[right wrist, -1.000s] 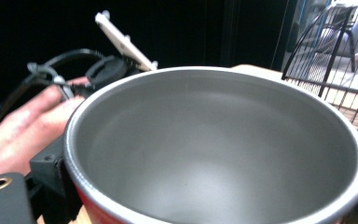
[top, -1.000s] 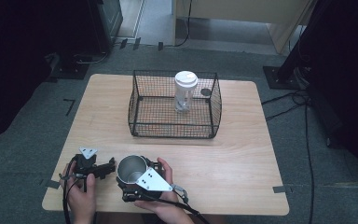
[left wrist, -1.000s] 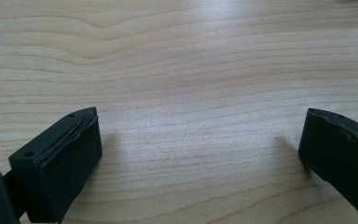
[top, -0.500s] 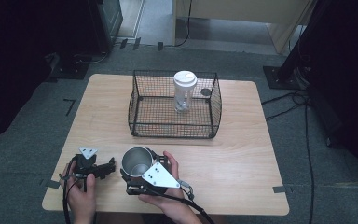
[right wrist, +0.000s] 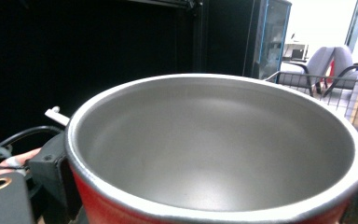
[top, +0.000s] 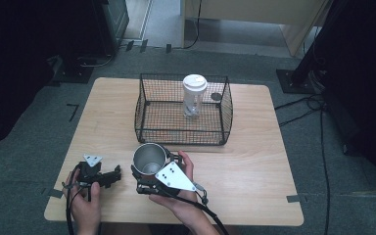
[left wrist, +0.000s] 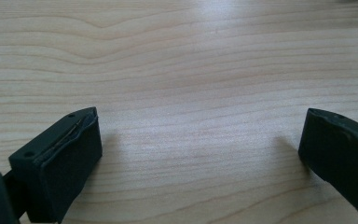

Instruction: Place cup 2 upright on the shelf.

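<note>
Left gripper [left wrist: 200,154] agape, right gripper [top: 149,169] clamped

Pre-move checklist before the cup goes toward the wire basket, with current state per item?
1. Grip on the red metal cup: the right hand-held gripper is at its side and the cup looks raised off the table; ok.
2. Cup empty: bare steel inside; ok.
3. Cup upright: mouth faces up in the high view; ok.
4. Free floor in the wire basket: the lidded tumbler stands toward the back, the front left is bare; ok.
5. Left hand-held gripper out of the way: jaws open over bare wood, left of the cup; ok.
6. Pad contact on the cup wall: hidden behind the cup; cannot tell.
</note>
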